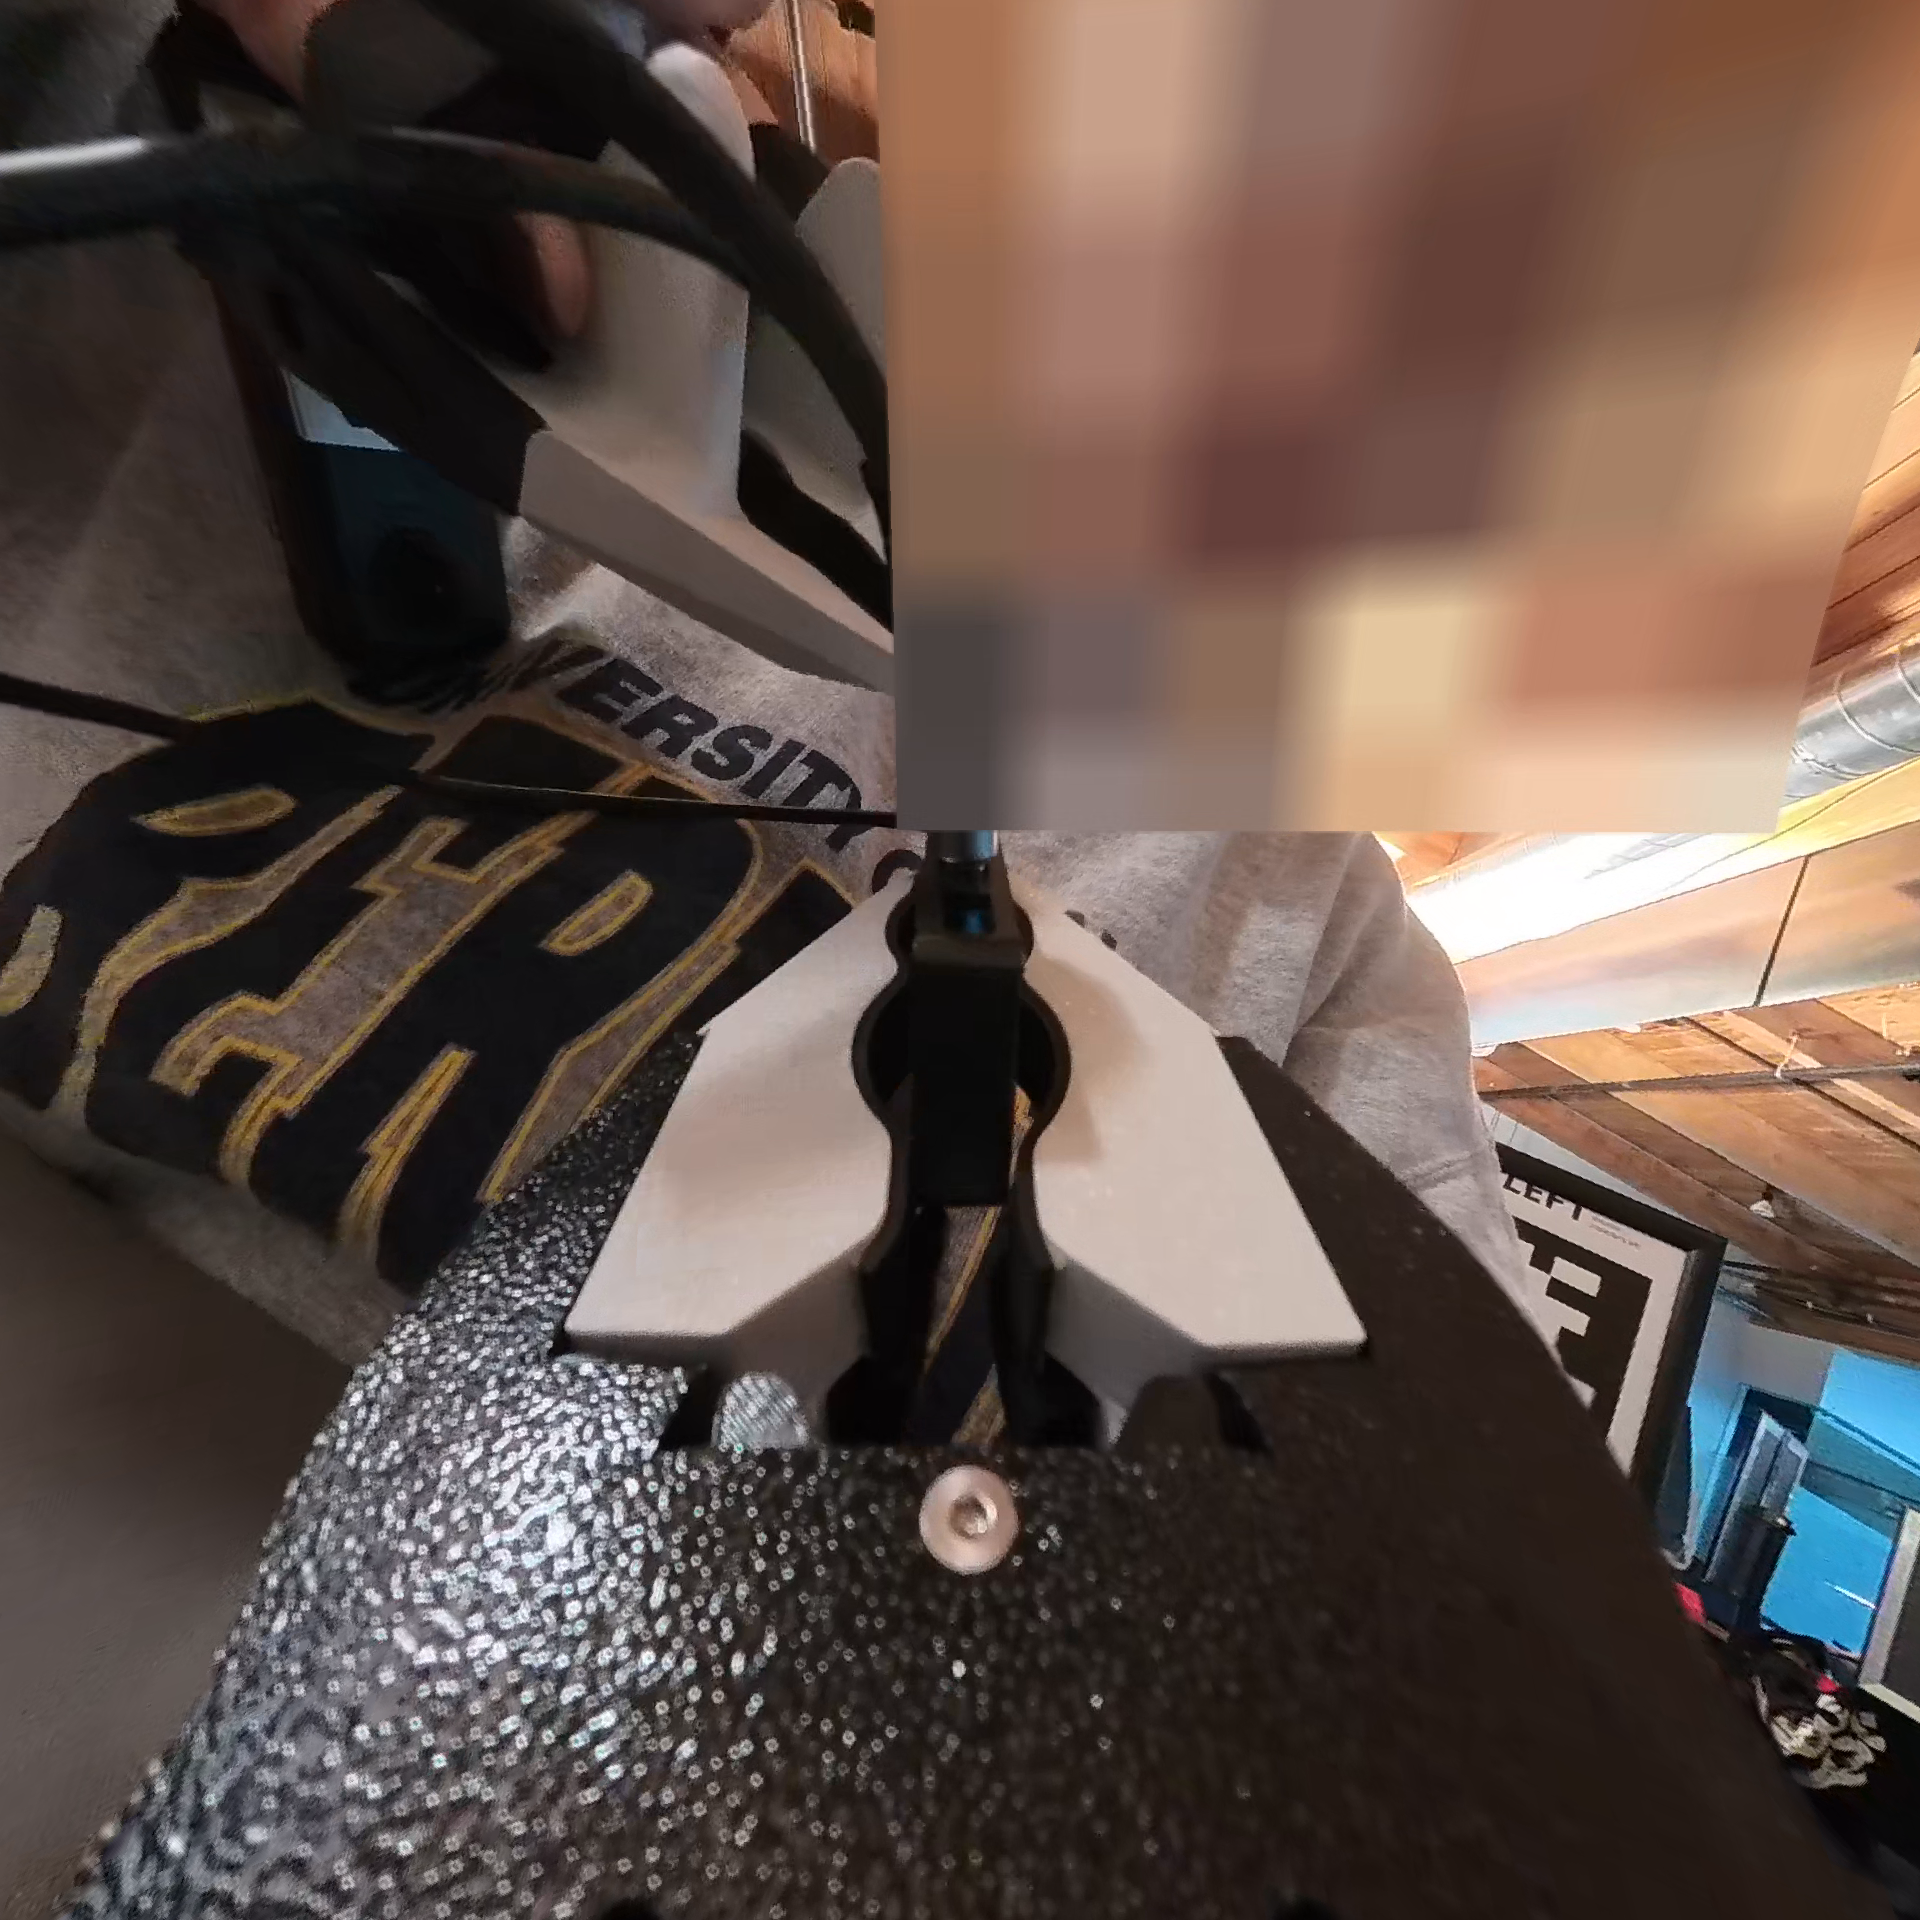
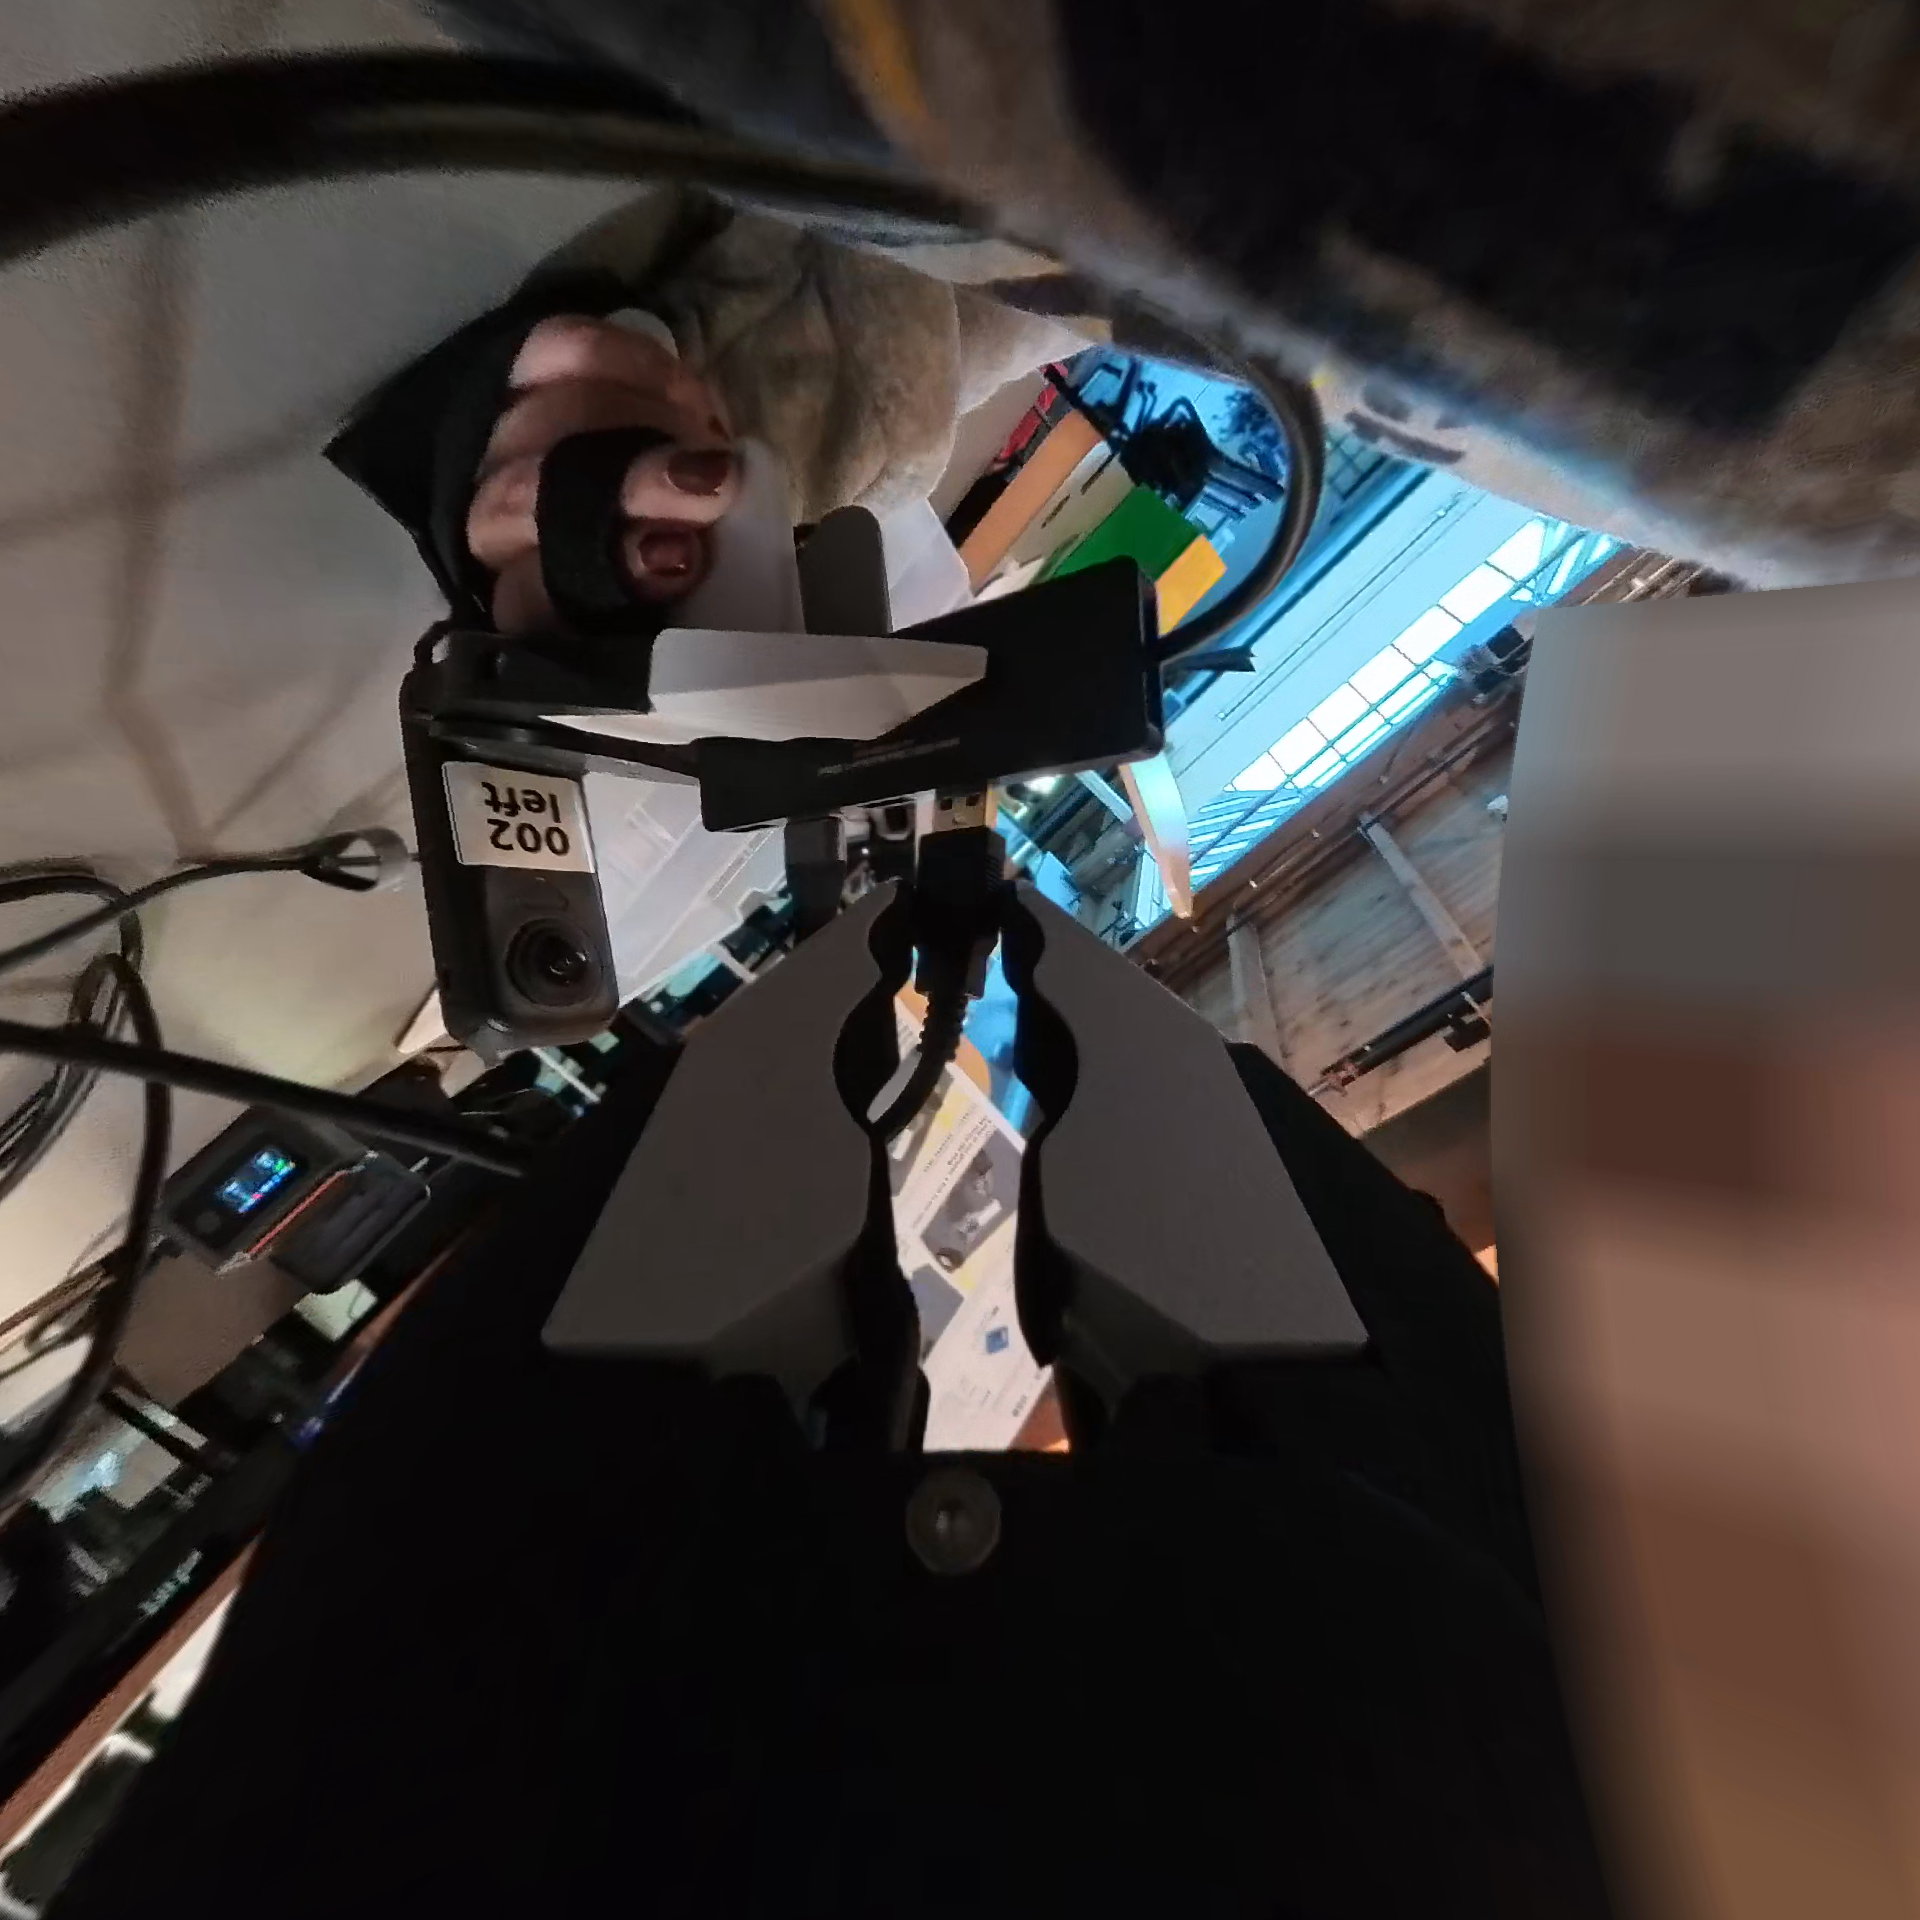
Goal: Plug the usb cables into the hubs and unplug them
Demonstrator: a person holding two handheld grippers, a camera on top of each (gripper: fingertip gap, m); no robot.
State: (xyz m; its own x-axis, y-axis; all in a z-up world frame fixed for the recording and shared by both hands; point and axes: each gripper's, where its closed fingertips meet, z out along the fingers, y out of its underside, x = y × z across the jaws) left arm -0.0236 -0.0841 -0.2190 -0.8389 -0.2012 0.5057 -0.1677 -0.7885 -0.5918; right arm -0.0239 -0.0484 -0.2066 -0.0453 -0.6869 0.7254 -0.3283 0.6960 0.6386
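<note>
My left gripper (image 1: 966, 925) is shut on a black USB hub (image 1: 961, 1049), seen end-on between its white fingers. In the right wrist view the hub (image 2: 997, 675) is a flat black bar held by the left gripper (image 2: 821, 675). My right gripper (image 2: 956, 899) is shut on the black USB plug (image 2: 951, 883) of a cable. The plug's metal tip (image 2: 961, 805) is at the hub's port edge; how deep it sits is unclear. A second black plug (image 2: 816, 862) sits in the hub beside it. The right gripper's white finger (image 1: 665, 436) shows at upper left in the left wrist view.
A person's grey sweatshirt (image 1: 312, 987) fills the space behind the left gripper. Thick black cables (image 1: 416, 177) loop overhead. A camera (image 2: 530, 914) hangs on the left gripper, held by a hand (image 2: 613, 478). A small device with a lit screen (image 2: 260, 1184) lies at left.
</note>
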